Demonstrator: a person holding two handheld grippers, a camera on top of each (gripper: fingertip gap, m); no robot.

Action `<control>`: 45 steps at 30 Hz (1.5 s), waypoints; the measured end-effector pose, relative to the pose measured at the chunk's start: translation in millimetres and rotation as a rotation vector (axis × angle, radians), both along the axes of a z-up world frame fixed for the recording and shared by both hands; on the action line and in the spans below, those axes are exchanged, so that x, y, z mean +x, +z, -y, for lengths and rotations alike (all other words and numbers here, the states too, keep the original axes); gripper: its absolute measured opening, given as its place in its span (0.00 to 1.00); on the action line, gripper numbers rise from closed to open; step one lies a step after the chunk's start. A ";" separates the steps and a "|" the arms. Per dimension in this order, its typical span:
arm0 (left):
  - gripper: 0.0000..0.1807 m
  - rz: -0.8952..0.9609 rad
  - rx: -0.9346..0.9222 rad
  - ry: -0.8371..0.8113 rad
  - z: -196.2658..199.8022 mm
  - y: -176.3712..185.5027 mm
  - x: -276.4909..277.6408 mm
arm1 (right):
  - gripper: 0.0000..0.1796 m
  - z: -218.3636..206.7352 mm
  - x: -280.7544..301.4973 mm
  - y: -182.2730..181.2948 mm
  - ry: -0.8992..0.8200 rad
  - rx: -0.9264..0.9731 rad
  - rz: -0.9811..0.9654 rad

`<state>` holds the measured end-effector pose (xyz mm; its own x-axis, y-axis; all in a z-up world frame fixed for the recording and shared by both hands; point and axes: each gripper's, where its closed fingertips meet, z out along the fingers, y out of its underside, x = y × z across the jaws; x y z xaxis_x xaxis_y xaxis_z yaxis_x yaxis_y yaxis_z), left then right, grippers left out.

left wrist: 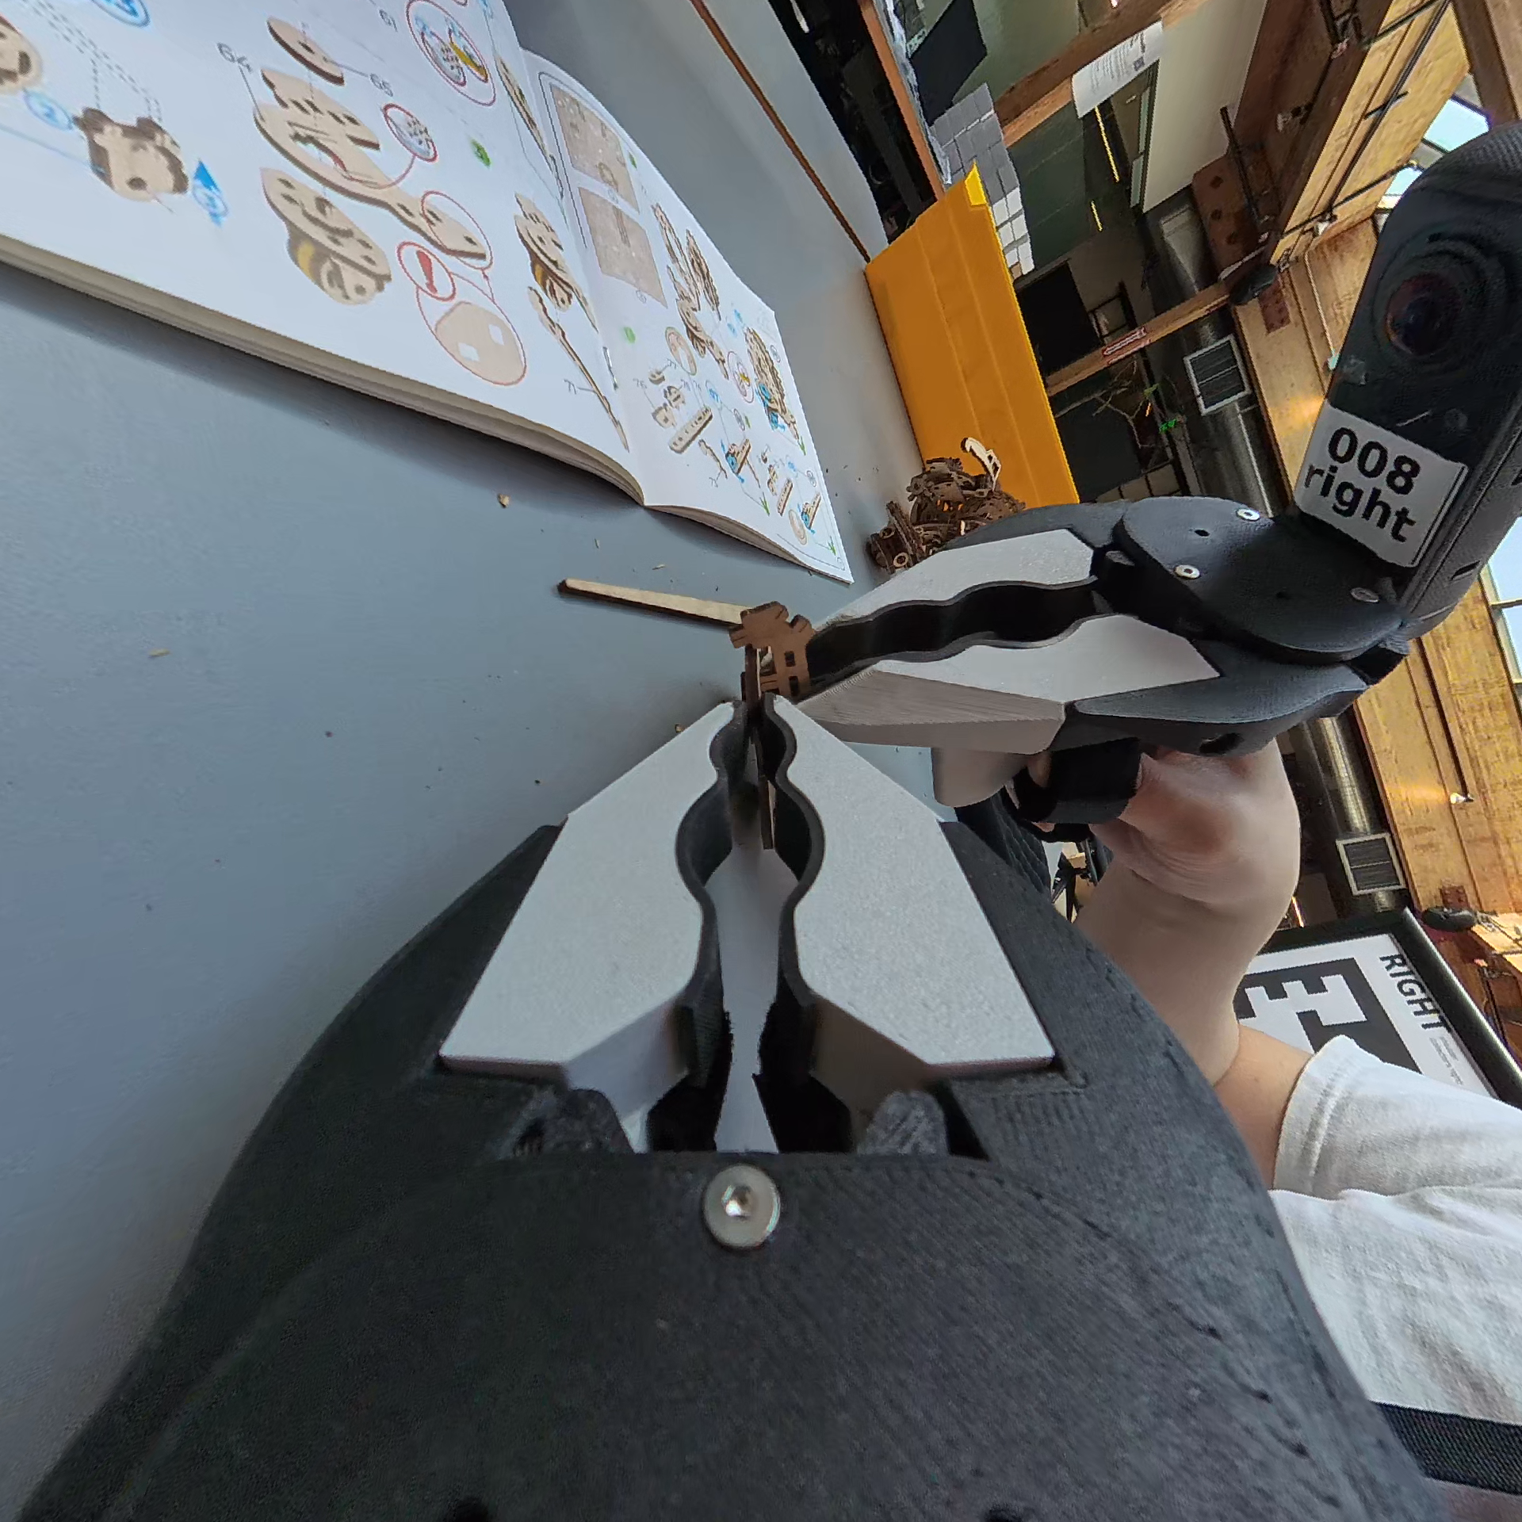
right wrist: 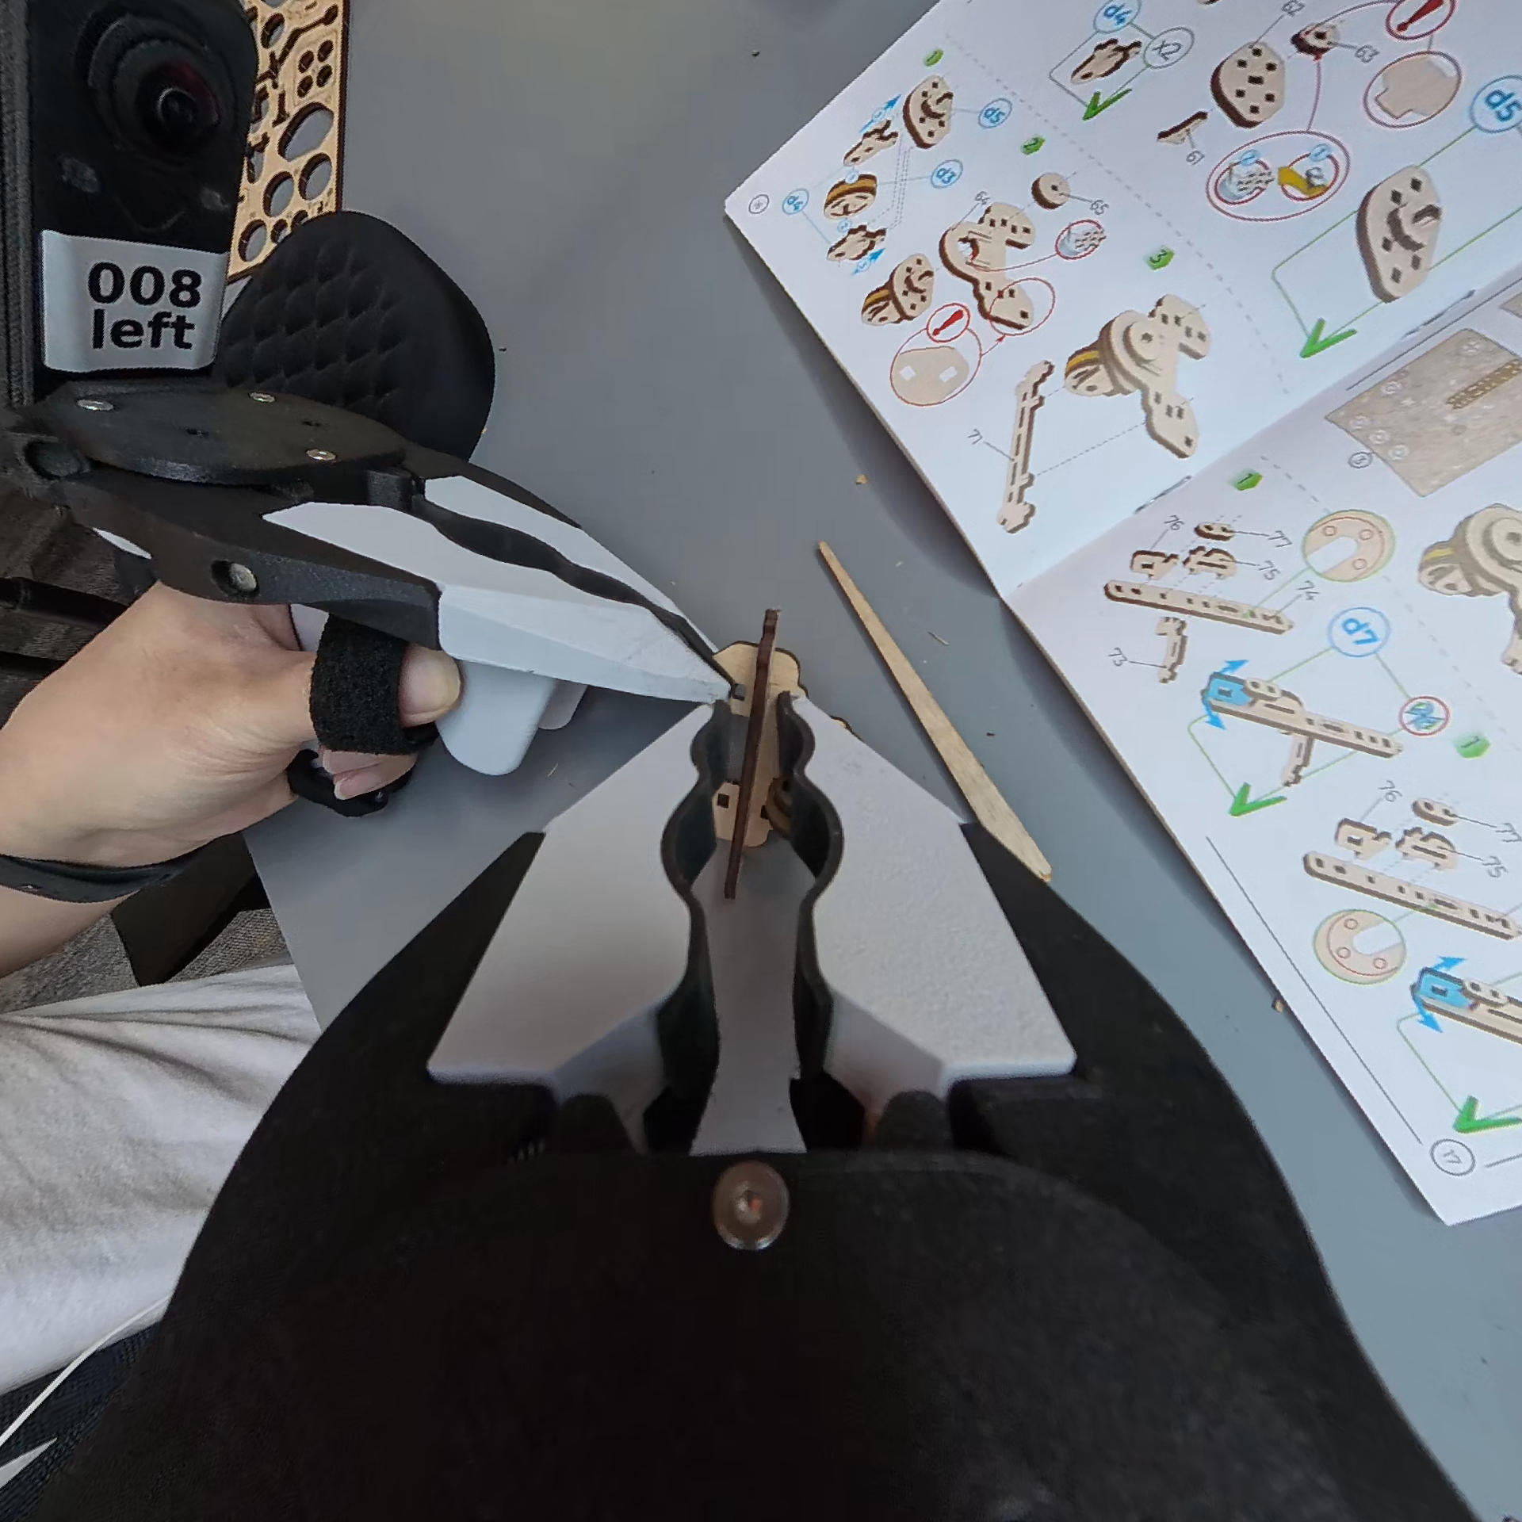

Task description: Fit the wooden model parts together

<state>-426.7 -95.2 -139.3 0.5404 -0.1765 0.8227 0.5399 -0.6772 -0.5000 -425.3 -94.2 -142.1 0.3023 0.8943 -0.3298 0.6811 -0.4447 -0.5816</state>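
**Two small parts meeting at the tips, the joint not yet proven**

While both tongs are clenched on wood, we judge the fitting to be at its middle, not its end. Our left tongs (left wrist: 753, 708) grip a thin flat wooden piece (left wrist: 766, 791) edge-on between their tips, and our right tongs (right wrist: 753, 708) grip a small notched wooden part (left wrist: 774, 651), which stands crosswise just ahead of the left tips. The two parts touch where the tips converge, held above the grey tabletop (left wrist: 247, 741); whether a tab is seated in a slot we cannot tell, since the tips hide the contact.

What seems done: both pieces are picked up and brought together. What seems left: pressing them home and checking the joint, then the rest of the build. Beyond the right tongs lies a loose wooden stick (right wrist: 931, 716) on the tabletop, with the open instruction booklet (right wrist: 1153, 494) farther out. A heap of wooden pieces (left wrist: 939, 511) waits past the right tongs in the left wrist view, and a punched-out wooden sheet (right wrist: 288, 123) shows behind the left tongs.
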 end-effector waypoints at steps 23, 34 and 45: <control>0.00 -0.007 0.010 0.010 -0.6 1.1 -1.2 | 0.02 -2.9 -0.7 2.0 0.027 0.011 0.019; 0.00 -0.012 0.007 0.010 -0.5 0.3 -1.1 | 0.01 -6.3 -1.9 6.6 0.005 -0.003 -0.015; 0.00 -0.019 0.006 0.009 -0.6 -0.2 -0.5 | 0.01 -6.1 -1.1 6.5 -0.004 -0.062 -0.016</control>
